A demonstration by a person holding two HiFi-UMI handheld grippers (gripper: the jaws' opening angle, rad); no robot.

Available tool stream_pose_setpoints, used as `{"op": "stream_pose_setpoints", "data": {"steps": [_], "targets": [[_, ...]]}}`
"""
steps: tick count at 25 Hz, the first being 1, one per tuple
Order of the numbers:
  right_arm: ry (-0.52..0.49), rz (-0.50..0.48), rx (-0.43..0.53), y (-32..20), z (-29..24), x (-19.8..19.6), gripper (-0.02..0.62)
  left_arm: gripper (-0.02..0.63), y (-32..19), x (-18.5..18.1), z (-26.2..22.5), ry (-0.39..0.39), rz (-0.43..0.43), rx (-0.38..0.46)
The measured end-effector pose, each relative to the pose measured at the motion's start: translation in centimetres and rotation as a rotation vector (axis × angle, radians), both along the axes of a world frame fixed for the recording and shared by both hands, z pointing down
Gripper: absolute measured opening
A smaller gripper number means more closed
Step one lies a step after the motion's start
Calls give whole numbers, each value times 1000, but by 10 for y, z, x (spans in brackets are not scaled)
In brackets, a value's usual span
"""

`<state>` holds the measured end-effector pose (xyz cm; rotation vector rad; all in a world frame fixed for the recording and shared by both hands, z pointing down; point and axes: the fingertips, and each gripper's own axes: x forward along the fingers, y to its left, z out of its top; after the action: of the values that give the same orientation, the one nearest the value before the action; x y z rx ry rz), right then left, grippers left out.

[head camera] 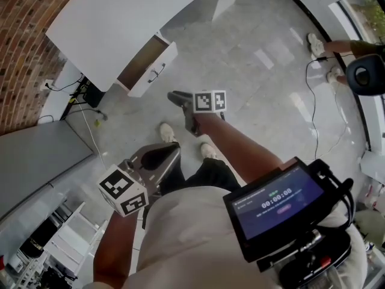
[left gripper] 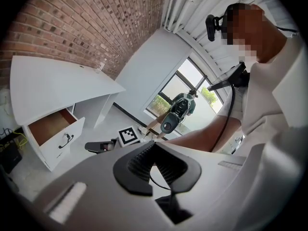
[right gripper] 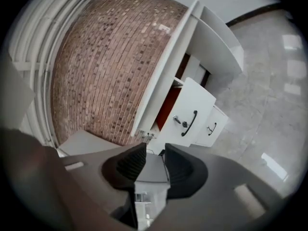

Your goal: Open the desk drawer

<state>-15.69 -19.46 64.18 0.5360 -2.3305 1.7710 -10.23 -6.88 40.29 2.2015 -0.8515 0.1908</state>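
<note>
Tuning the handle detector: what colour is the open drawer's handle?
Black handle on the white drawer front; shows best in the right gripper view.

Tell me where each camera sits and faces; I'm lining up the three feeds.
Head view: on the person's head, looking steeply down at the desk and floor; torso, legs, right gripper and left gripper show.
Left gripper view: rides the left gripper, facing the open drawer and window; the person's arm and torso show.
Right gripper view: rides the right gripper, facing the drawer and brick wall; no body shows.
Shared: all three see the open drawer.
</note>
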Motion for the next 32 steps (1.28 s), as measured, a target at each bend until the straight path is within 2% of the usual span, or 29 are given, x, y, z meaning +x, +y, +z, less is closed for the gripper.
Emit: {"op": "stream_pose_setpoints", "data": {"steps": [7, 12, 18, 25, 32], "targets": [[74, -221, 212, 57, -74, 21, 107, 5, 34, 5, -35, 3, -46, 46], [156, -382, 362, 99, -117, 43, 107, 5, 55, 15, -68, -2, -85, 119], [218, -540, 572, 153, -179, 89, 78, 5, 89, 47, -104, -52, -124, 208], [256, -710, 824, 195, -234, 104, 13, 5, 121, 61, -96, -71, -161, 185], [277, -800, 967, 211, -246, 102, 3, 5, 127, 55, -75, -93, -194, 156]]}}
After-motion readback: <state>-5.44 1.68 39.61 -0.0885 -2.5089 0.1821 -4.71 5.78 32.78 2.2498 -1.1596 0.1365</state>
